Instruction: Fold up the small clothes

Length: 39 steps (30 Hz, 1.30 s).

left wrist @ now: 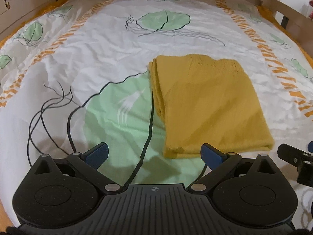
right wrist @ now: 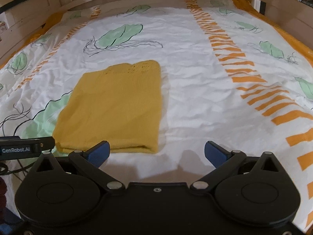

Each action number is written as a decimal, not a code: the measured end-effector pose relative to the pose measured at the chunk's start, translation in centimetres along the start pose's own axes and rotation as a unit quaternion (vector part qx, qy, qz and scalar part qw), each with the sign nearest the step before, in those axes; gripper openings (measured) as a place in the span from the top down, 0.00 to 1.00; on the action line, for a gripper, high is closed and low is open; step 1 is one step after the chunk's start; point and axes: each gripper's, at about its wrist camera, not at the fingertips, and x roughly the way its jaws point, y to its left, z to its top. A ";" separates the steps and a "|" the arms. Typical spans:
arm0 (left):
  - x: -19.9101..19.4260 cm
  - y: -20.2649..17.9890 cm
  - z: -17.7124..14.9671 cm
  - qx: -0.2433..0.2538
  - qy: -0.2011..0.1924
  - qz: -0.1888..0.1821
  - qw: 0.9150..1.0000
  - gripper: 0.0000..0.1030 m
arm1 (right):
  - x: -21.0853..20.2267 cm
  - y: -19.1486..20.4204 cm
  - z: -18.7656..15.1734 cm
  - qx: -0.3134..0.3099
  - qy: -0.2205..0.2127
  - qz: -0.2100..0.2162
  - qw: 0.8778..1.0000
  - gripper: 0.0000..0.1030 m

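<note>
Left gripper (left wrist: 154, 153): wide open, nothing held. Yellow knit top (left wrist: 207, 105) lies just ahead, a bit to the right; near edge sits by the right blue pad (left wrist: 212, 154), touching or not can't tell.

Right gripper (right wrist: 156, 152): wide open too, holding nothing. Same yellow knit top (right wrist: 115, 105) ahead & to the left; near edge right by the left blue pad (right wrist: 98, 152).

Top: folded into a neat block, flat on the bed cover (left wrist: 93, 47), partly over a big green leaf print (left wrist: 119, 109). Stacked layers show along its left side. Little holes in the knit at the far end. Edges a bit blurry.
</note>
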 end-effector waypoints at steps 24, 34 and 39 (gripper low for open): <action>-0.1 1.0 -0.2 -0.004 0.006 -0.001 1.000 0.01 | 0.8 0.9 0.3 -0.008 0.015 0.009 1.000 0.00; 0.1 1.1 -0.1 -0.006 0.012 -0.001 1.000 0.01 | 1.0 0.9 0.5 -0.008 0.016 0.010 1.000 0.00; 0.2 1.1 -0.1 -0.005 0.014 -0.002 1.000 0.01 | 1.1 1.0 0.6 -0.008 0.018 0.012 1.000 0.00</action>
